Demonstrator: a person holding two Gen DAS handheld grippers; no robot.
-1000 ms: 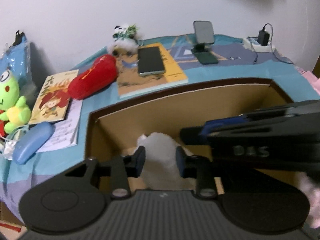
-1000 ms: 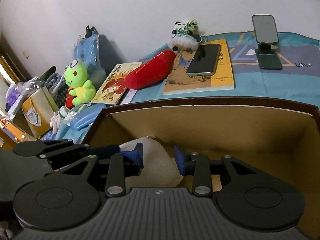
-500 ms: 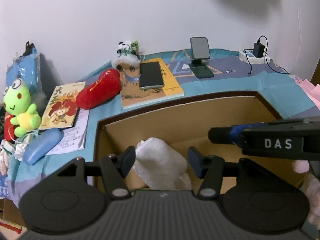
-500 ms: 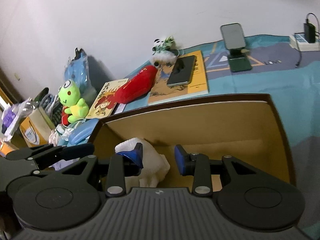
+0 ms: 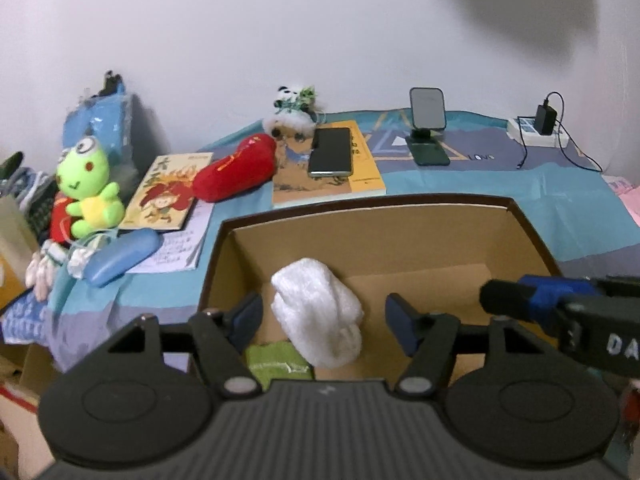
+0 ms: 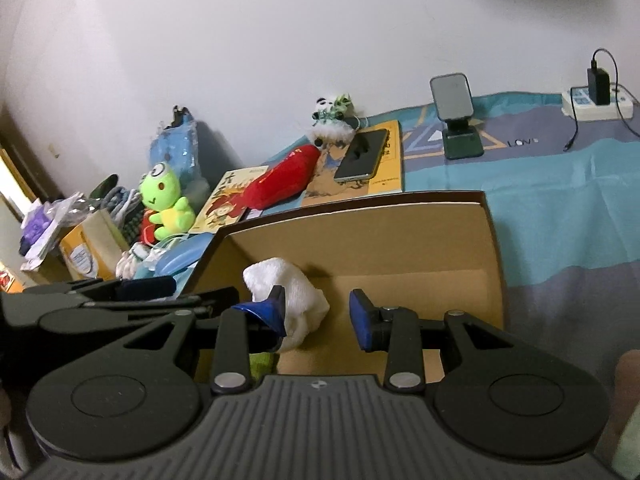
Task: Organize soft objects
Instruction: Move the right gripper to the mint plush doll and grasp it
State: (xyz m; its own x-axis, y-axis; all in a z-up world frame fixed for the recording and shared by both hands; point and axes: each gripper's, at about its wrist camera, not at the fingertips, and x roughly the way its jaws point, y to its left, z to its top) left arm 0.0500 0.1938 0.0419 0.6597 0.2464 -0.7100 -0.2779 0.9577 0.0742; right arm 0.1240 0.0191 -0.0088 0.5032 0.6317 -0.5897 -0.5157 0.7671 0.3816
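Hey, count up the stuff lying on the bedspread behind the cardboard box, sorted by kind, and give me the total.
Plush toys: 3, namely green frog, red plush, panda
Books: 2, namely cartoon book, yellow book
Phones: 2, namely flat phone, phone on stand
Cases: 1, namely blue case
Power strips: 1, namely strip with charger
Total: 9
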